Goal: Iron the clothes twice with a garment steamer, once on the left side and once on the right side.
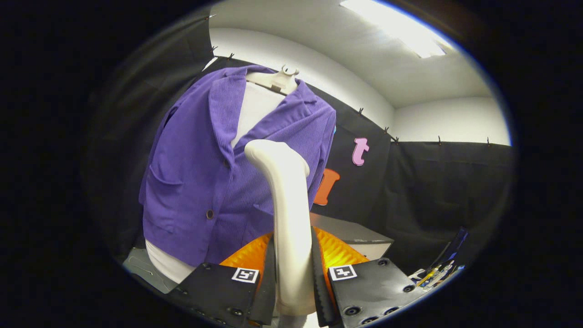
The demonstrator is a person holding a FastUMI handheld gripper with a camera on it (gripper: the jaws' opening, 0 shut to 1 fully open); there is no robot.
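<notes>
White hanger [282, 81] is carrying the purple jacket [196, 182] over a white under-layer [255, 111]. White hem is hanging at a grey surface [139, 269]; contact cannot be told. Grey-topped box [353, 234] is sitting beyond the fingers. Gripper [294, 273] is clamping the steamer handle [287, 205] from both sides.

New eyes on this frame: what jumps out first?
The purple jacket hanging on a white hanger over a white garment, just beyond the fingers. Next, the white garment steamer, its handle clamped between the two fingers of the tool, its head bent toward the jacket front beside the lapel. A bright ceiling light glares overhead.
</notes>
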